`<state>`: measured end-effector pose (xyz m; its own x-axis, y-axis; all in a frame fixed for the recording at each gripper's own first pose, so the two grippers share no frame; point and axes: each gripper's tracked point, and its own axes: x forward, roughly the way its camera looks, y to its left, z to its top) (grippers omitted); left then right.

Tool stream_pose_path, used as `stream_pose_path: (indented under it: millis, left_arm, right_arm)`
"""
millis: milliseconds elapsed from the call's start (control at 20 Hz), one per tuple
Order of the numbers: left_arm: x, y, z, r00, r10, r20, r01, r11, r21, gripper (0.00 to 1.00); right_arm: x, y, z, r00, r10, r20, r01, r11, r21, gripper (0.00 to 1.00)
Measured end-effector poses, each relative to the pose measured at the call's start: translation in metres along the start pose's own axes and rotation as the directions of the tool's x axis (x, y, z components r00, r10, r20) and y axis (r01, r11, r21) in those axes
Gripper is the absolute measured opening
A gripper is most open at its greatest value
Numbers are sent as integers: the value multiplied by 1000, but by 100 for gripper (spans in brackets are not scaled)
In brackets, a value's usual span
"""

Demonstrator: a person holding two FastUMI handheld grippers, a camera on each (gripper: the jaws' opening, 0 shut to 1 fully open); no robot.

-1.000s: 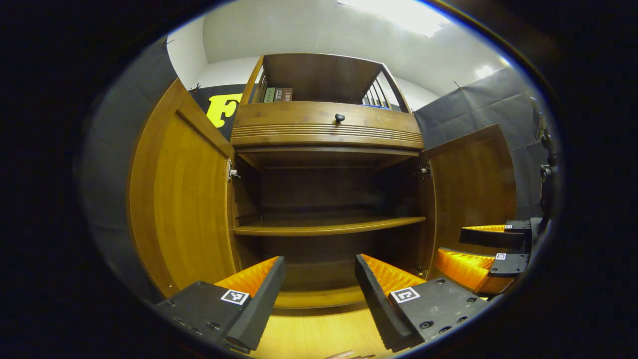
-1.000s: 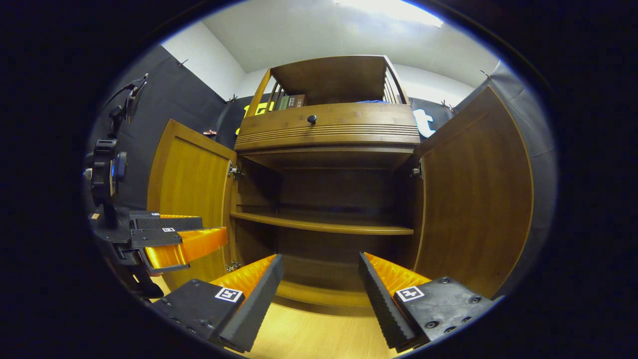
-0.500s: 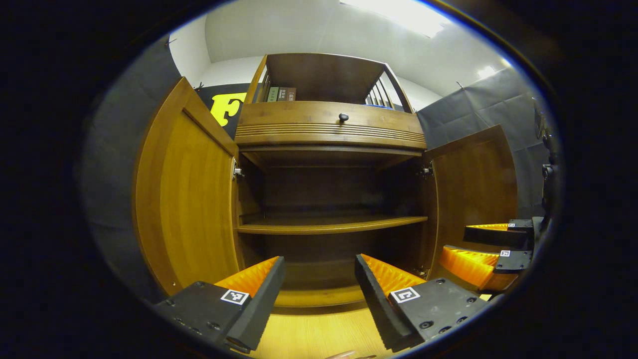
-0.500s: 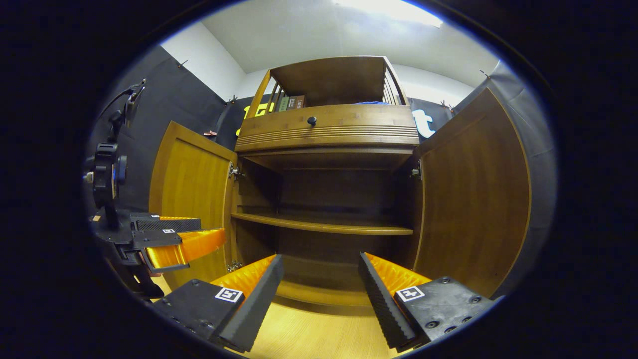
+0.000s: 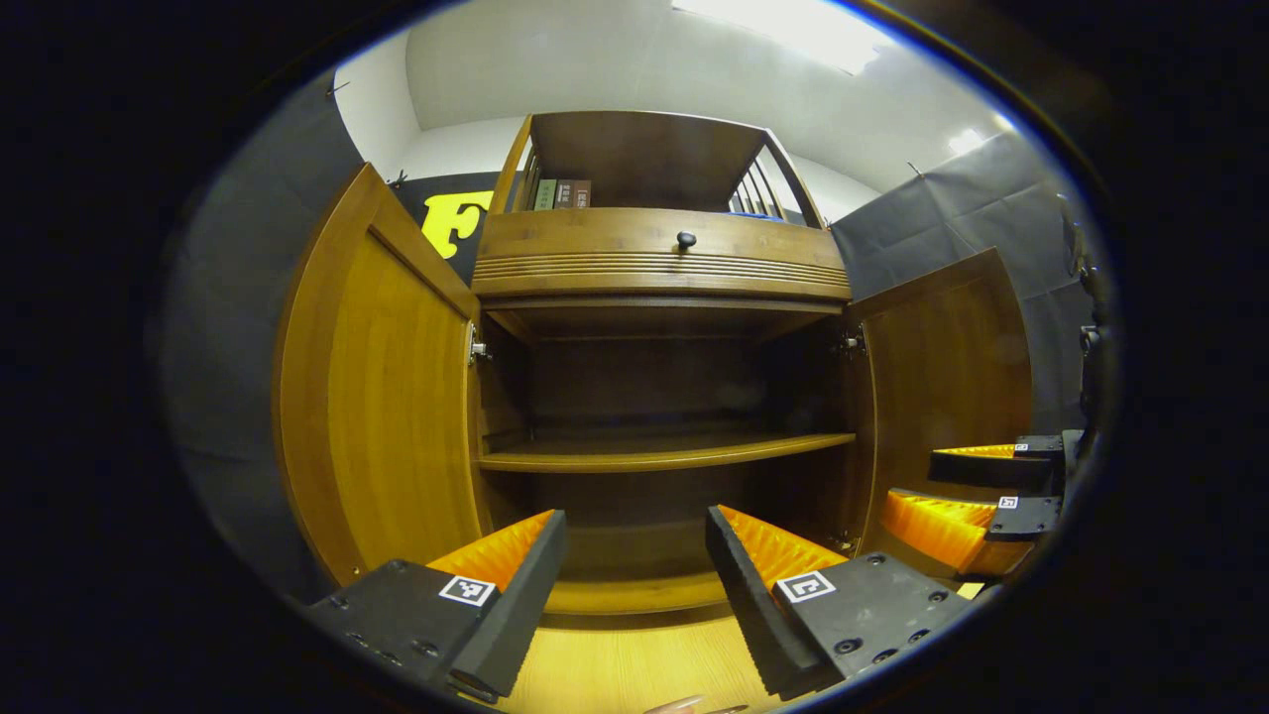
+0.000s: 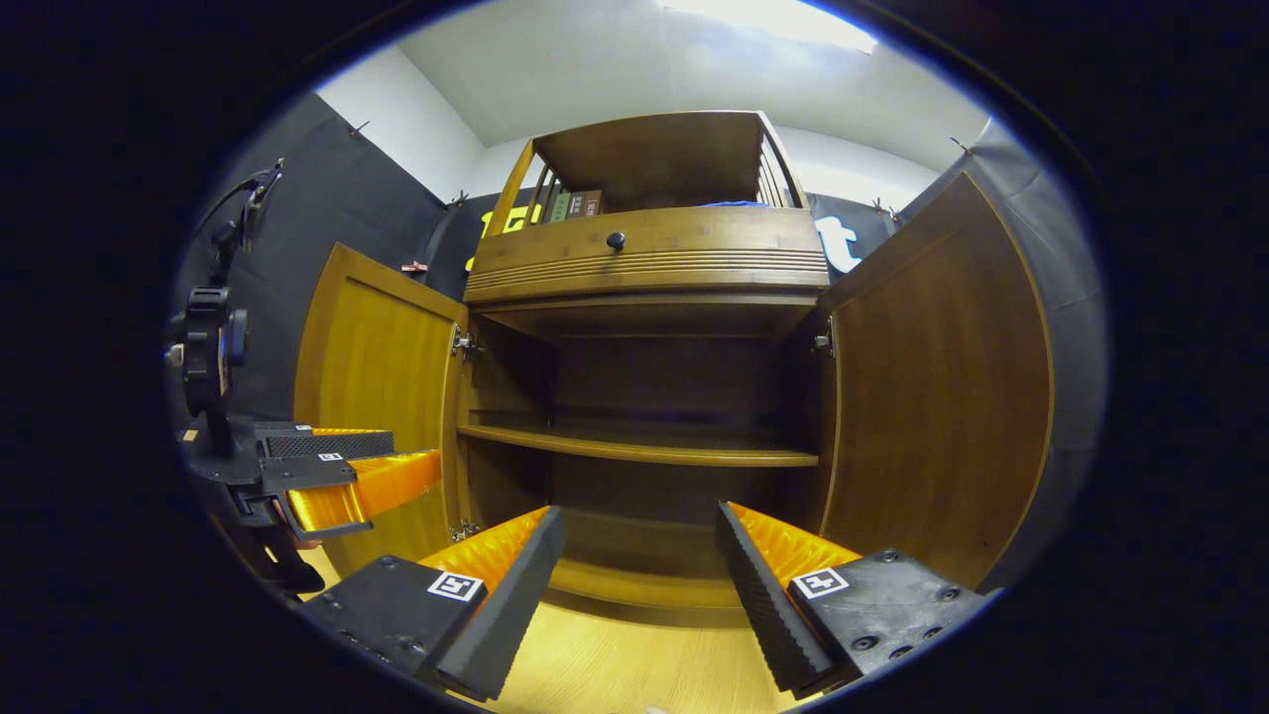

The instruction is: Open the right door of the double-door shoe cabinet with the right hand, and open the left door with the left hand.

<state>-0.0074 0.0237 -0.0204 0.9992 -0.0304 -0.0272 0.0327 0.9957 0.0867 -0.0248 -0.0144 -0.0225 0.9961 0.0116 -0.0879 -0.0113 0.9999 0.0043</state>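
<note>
Both sets of jaws stand apart with nothing between them: my left gripper (image 5: 634, 555) and my right gripper (image 6: 639, 555) each hang in front of the cabinet (image 5: 659, 258), pointing into its dark inside, and neither touches wood.

From where I sit, the task looks done. In the left gripper view, the left door (image 5: 382, 416) is swung out wide on its hinge, its inner face toward me, close on the left of my fingers. In the right gripper view, the right door (image 6: 942, 397) is swung out the same way, close on the right of that gripper. Each door's long axis runs upright, and each hangs on the outer side of its own gripper, so neither hand would have to cross over to reach its door.

Between the doors I see the shelf (image 6: 639, 451) running across, bare as far as I can make out, with the drawer knob (image 6: 616, 239) above it and the floor (image 6: 615, 674) below the fingers. The left gripper also shows low on the left edge of the right gripper view, near the left door's lower part but apart from it as far as I can tell.

I judge that what remains is to draw both hands straight back, keeping each clear of its door's edge so neither is nudged shut.
</note>
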Motion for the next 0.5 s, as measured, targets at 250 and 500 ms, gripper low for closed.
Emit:
stream_pose_path:
  millis: [250,500]
  left_arm:
    - [0,1,1,1000,3,1,-3,1000,3,88]
    - [-2,0,2,1000,1,4,-1,1000,3,88]
  right_arm:
    - [-1,-2,-1,1000,-7,-3,7,1000,0,95]
    - [-1,-5,-2,1000,-14,-10,14,1000,12,98]
